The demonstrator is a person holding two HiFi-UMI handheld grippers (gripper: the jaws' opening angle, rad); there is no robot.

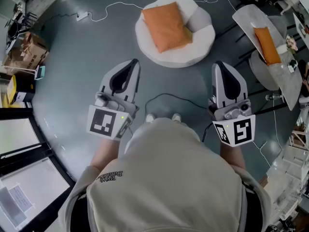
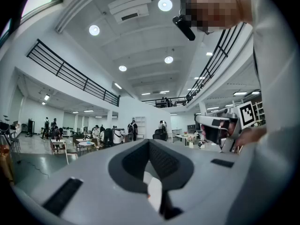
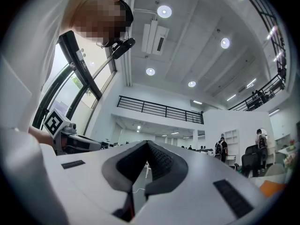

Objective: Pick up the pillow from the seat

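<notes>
Head view: pillow (image 1: pixel 165 25) well beyond left claw (image 1: pixel 133 63).

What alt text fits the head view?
An orange pillow lies on a round white seat on the grey floor, ahead of a person seen from above. The left hand-held gripper and right hand-held gripper point toward it, both shut and empty.

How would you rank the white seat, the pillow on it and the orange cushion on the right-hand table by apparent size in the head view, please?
1. Seat, clearly the largest.
2. Pillow, covering part of the seat.
3. Cushion, narrower. It sits near the picture's edge, so its true size against the pillow is unsure.
</notes>
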